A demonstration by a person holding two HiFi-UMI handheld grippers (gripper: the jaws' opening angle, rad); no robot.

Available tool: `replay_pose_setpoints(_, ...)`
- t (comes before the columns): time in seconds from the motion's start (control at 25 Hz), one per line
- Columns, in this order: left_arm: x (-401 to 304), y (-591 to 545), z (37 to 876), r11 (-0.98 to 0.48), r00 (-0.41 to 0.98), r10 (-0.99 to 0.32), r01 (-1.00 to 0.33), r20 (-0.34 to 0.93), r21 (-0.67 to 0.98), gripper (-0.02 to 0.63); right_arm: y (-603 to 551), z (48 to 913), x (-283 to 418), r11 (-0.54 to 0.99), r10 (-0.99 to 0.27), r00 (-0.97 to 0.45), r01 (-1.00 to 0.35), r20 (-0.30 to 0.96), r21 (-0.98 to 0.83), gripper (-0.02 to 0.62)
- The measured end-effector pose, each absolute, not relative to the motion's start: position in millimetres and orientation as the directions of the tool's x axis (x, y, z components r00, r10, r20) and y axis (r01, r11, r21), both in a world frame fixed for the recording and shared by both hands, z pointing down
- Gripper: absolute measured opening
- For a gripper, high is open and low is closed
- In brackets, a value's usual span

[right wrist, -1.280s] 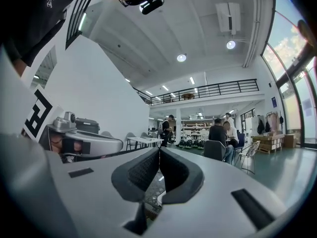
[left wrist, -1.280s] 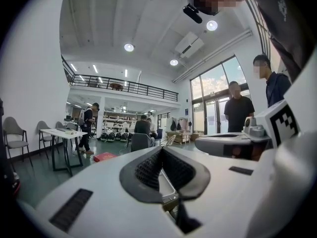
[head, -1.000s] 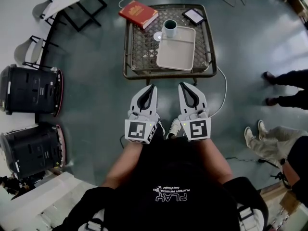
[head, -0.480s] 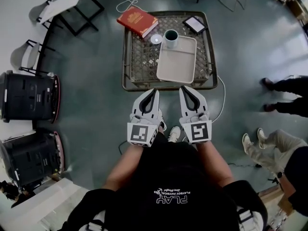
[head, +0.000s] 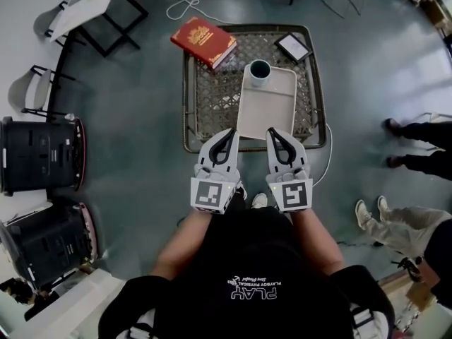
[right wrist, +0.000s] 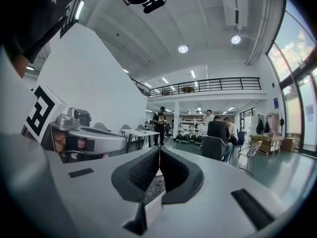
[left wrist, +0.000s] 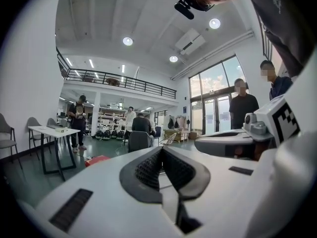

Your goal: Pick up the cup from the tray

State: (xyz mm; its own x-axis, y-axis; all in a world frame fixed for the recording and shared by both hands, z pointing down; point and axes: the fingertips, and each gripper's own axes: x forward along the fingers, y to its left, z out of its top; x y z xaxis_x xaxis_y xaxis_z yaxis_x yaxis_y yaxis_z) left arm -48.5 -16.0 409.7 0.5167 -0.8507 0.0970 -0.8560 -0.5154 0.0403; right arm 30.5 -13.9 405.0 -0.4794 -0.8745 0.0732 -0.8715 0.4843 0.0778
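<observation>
A teal-rimmed cup (head: 260, 71) stands upright at the far end of a beige tray (head: 267, 108) on a wire-mesh table (head: 212, 104). My left gripper (head: 229, 132) is shut and empty, its tip over the table's near edge just left of the tray. Beside it my right gripper (head: 272, 132) is shut and empty over the tray's near end. Both are well short of the cup. In the right gripper view the shut jaws (right wrist: 159, 150) point level, with the tray's corner (right wrist: 154, 206) under them. The left gripper view shows its jaws (left wrist: 161, 151) meeting at the tip.
A red book (head: 203, 41) lies on the table's far left corner and a small tablet (head: 292, 46) at the far right. Black bins (head: 42, 143) stand at left, a white desk (head: 78, 2) at top left. Bystanders' feet (head: 417, 129) are at right.
The table has come nearer in the head view. Both grippers have moved forward together, from short of the table to over its near edge.
</observation>
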Motion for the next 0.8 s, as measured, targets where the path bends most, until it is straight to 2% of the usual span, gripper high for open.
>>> replay_pose_setpoints(0.4,-71,-65,417,-0.545,0.548,-0.83,-0.837,0.105,0.053,0.008,-56,413,19,0.434,-0.898,-0.425,-0.898,0.113,0.068,0.009)
replay_pose_setpoints(0.8,-54,-96,425,-0.547,0.551,-0.827,-0.835,0.111,0.064,0.008,-89,423,38,0.42,-0.903,-0.41,-0.905,0.127,0.069,0.009)
